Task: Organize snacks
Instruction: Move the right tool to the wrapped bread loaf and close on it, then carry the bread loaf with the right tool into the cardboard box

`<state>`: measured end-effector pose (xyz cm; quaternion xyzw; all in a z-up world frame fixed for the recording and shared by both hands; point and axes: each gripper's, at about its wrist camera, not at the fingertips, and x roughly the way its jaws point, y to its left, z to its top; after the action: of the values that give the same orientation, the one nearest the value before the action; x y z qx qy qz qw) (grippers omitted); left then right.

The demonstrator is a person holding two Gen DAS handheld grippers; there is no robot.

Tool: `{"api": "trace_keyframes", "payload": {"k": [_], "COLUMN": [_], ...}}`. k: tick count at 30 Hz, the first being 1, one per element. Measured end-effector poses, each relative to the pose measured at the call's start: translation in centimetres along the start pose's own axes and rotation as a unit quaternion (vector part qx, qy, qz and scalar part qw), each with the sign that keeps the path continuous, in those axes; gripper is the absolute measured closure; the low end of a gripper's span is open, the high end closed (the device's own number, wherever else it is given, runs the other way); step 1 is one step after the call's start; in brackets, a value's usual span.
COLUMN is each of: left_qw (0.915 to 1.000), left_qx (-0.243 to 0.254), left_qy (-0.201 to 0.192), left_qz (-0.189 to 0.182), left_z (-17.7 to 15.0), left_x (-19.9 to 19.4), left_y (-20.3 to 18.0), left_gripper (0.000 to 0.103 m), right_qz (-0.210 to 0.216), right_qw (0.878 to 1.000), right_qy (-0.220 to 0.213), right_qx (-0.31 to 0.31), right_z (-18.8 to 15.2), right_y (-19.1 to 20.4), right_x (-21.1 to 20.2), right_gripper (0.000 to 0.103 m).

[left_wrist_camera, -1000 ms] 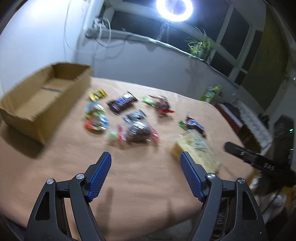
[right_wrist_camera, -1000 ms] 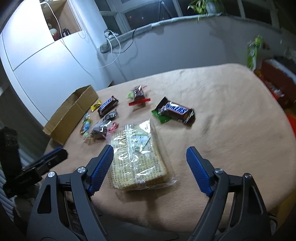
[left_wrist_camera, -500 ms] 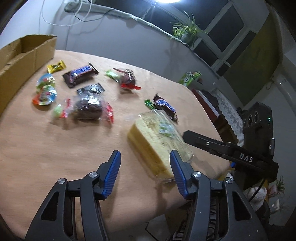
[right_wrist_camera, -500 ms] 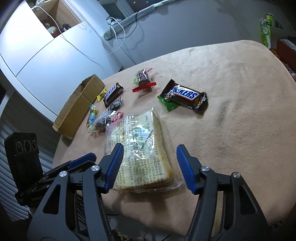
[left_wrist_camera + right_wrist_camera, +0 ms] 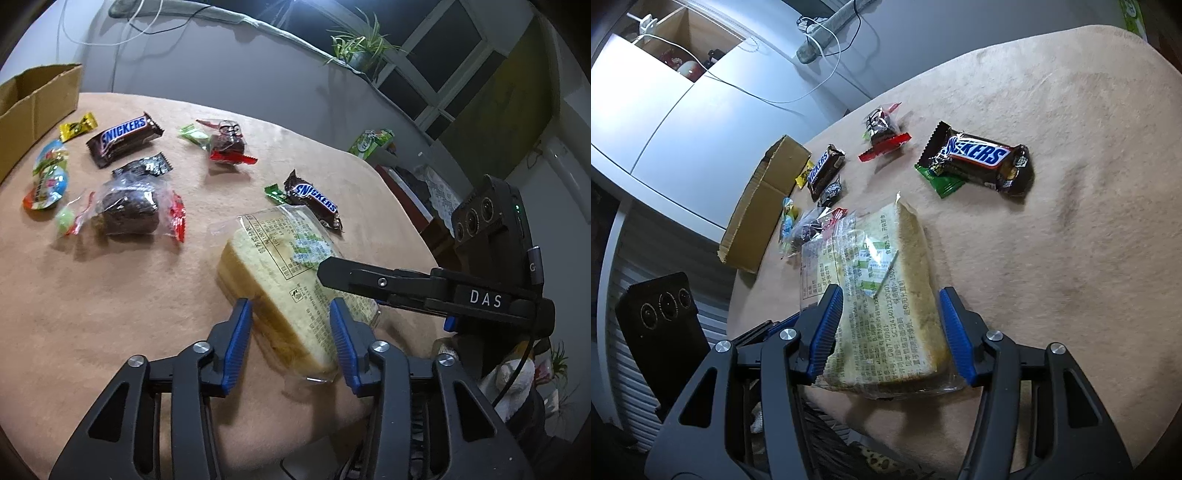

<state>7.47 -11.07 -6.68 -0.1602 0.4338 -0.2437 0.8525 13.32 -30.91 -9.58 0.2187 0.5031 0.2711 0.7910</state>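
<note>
A clear-wrapped pack of sliced bread (image 5: 280,266) (image 5: 882,295) lies at the near edge of the tan table. My left gripper (image 5: 290,321) straddles its near corner, and its jaws are closing with the blue pads close on either side, not visibly squeezing. My right gripper (image 5: 891,325) straddles the pack's end from the other side. Its jaws are closing too, and its pads lie against the pack's two long sides. A black finger of the right gripper (image 5: 369,278) reaches over the bread in the left wrist view.
An open cardboard box (image 5: 37,103) (image 5: 764,199) sits at the table's far left. Two Snickers bars (image 5: 123,138) (image 5: 979,158), a wrapped brownie (image 5: 129,210), red-ended sweets (image 5: 229,144) and small candies (image 5: 48,177) lie between it and the bread. The table edge runs just under both grippers.
Both grippers have dropped toward the bread pack and narrowed around it. The left one swung right from the open cloth to the pack's corner. The bread itself has not shifted.
</note>
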Motion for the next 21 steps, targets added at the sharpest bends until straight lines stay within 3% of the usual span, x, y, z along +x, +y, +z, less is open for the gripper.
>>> {"api": "trace_keyframes", "payload": {"k": [8, 21], "left_qw": [0.9997, 0.998], "left_qx": [0.017, 0.033], "left_qy": [-0.014, -0.051], "left_qz": [0.014, 0.02], "left_z": [0.0, -0.3], "left_x": [-0.1, -3.2], "left_y": [-0.3, -0.2], "left_gripper": [0.065, 0.065], "right_qz": [-0.004, -0.007], "right_qw": [1.0, 1.0], "right_qy": [0.005, -0.004], "right_qx": [-0.002, -0.03], "right_z": [-0.5, -1.1], "right_y": [0.7, 4.3], "right_x": [-0.3, -1.3], "right_gripper": [0.054, 0.055]}}
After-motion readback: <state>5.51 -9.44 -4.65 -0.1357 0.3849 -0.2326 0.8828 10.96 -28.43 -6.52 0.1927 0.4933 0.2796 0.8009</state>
